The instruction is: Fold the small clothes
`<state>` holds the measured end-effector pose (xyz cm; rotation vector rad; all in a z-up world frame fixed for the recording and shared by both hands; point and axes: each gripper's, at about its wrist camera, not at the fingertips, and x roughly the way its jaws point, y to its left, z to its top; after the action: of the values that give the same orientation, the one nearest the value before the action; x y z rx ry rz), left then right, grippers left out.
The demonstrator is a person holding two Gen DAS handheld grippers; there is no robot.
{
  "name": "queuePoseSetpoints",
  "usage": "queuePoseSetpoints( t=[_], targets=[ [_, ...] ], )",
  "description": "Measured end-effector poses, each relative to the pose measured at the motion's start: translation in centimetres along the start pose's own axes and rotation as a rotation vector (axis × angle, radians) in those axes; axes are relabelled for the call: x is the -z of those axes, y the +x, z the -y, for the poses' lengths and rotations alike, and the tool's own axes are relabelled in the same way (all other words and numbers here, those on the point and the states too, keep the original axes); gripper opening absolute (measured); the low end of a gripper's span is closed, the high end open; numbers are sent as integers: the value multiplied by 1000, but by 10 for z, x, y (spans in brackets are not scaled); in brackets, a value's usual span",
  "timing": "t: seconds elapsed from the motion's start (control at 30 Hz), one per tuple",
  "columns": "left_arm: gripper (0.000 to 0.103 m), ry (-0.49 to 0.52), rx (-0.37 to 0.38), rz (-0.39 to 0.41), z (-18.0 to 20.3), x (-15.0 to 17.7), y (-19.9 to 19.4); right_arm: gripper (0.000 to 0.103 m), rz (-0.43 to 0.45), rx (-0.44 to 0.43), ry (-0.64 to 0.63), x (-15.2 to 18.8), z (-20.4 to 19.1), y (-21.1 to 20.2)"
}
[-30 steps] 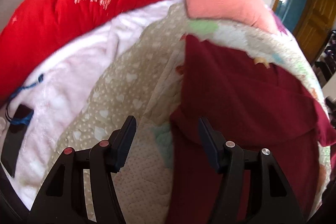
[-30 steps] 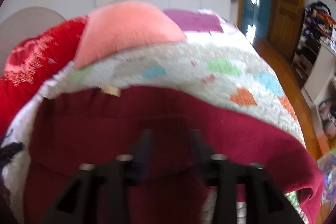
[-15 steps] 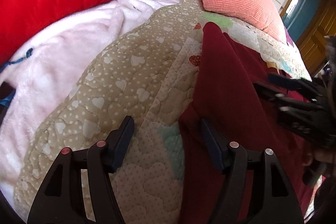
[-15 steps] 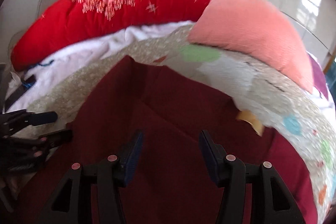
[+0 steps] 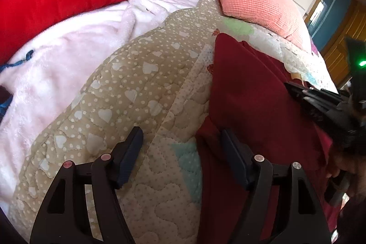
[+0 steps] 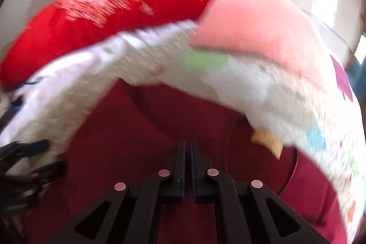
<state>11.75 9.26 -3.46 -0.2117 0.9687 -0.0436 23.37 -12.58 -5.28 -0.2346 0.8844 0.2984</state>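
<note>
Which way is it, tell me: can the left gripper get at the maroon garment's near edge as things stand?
Probably yes. The left gripper, jaws opening, hangs right at the maroon garment, one finger already over its edge; nothing lies between.

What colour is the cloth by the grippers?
Dark red garment, plain; clearest in the left wrist view.

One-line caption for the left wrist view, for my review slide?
Left gripper, jaws opening, straddles the edge of a maroon garment on a heart-print quilt.

black plastic left claw [image 5: 180, 148], dark blue pads [image 5: 129, 153], silver and pinkish screws, triangular cutouts
</note>
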Motion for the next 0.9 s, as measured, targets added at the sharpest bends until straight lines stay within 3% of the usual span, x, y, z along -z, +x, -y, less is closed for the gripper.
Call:
queuePoseSetpoints(
  t=[0.03, 0.1, 0.2, 0.3, 0.4, 0.47, 0.53, 0.73, 0.87, 0.9],
  targets=[
    [72, 2, -8, -2, 0, -1, -3, 3, -12, 44, -4, 3, 0, 6],
    [72, -5, -26, 20, -1, -5, -10, 3, 5, 52, 36, 6, 5, 2],
    [72, -7, -42, 73, 0, -11, -21, 6, 41, 6, 138, 18, 22, -26],
    [72, -1, -3, 57, 9, -15, -18, 16, 56, -52, 168, 47, 29, -55],
    [72, 36, 12, 34, 26, -12, -7, 27, 36, 34, 178, 80, 38, -63],
    [72, 100, -21, -33, 41, -7, 10, 39, -9, 121, 216, 97, 57, -52],
    [72, 141, -61, -21, 50, -3, 11, 40, 0, 77, 284, 106, 78, -57],
    [72, 87, -38, 8, 52, -7, -8, 44, 67, 185, 390, 131, 120, -104],
    [72, 109, -24, 0, 67, -1, -17, 44, -55, 240, 434, 152, 145, -78],
    [72, 126, -18, 7, 73, 3, -21, 44, -35, 211, 469, 156, 150, -80]
  ],
)
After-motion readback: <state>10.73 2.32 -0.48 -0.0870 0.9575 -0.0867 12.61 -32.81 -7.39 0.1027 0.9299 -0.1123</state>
